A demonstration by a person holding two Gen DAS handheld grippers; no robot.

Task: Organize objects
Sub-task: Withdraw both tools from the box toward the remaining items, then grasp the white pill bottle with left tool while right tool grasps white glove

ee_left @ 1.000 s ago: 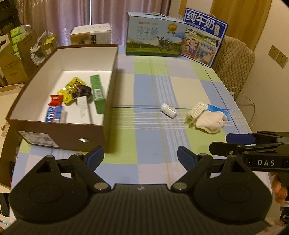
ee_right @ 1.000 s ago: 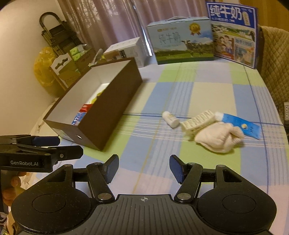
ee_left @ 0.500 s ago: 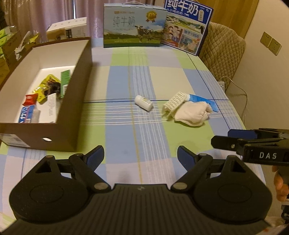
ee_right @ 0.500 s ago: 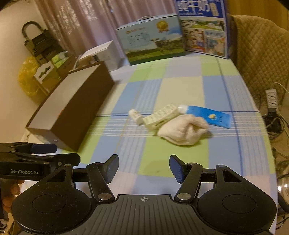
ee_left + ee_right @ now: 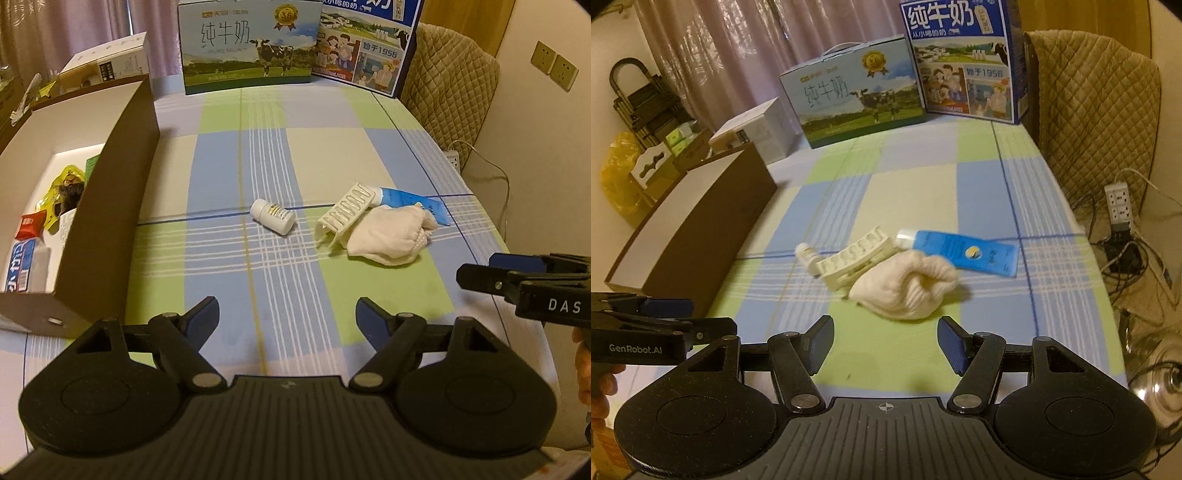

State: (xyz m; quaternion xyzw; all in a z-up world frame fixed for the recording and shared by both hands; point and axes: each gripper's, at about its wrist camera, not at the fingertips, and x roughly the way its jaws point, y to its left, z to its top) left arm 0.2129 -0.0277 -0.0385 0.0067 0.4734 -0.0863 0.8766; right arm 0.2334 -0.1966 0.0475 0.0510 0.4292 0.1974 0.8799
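Note:
On the checked tablecloth lie a small white bottle (image 5: 273, 216) on its side, a white hair clip (image 5: 344, 213), a cream knitted cloth (image 5: 388, 236) and a blue tube (image 5: 410, 203), close together. My left gripper (image 5: 288, 317) hovers before the bottle; its jaws are closing with nothing between them. My right gripper (image 5: 884, 341) is open and empty, just short of the cream cloth (image 5: 905, 291), with the clip (image 5: 855, 258), the tube (image 5: 964, 253) and the bottle (image 5: 809, 256) behind it. The brown box (image 5: 110, 206) at left holds several packets.
Two milk cartons (image 5: 251, 48) (image 5: 964, 62) and a white box (image 5: 107, 66) stand at the table's far edge. A quilted chair (image 5: 1093, 110) is at the right, with a power strip (image 5: 1119, 203) and cables on the floor. Shelves and bags (image 5: 639, 147) fill the left.
Both grippers have moved right and lower, toward the loose items, which now look larger. The box has slid to the left edge of view. The left jaws stand narrower than before.

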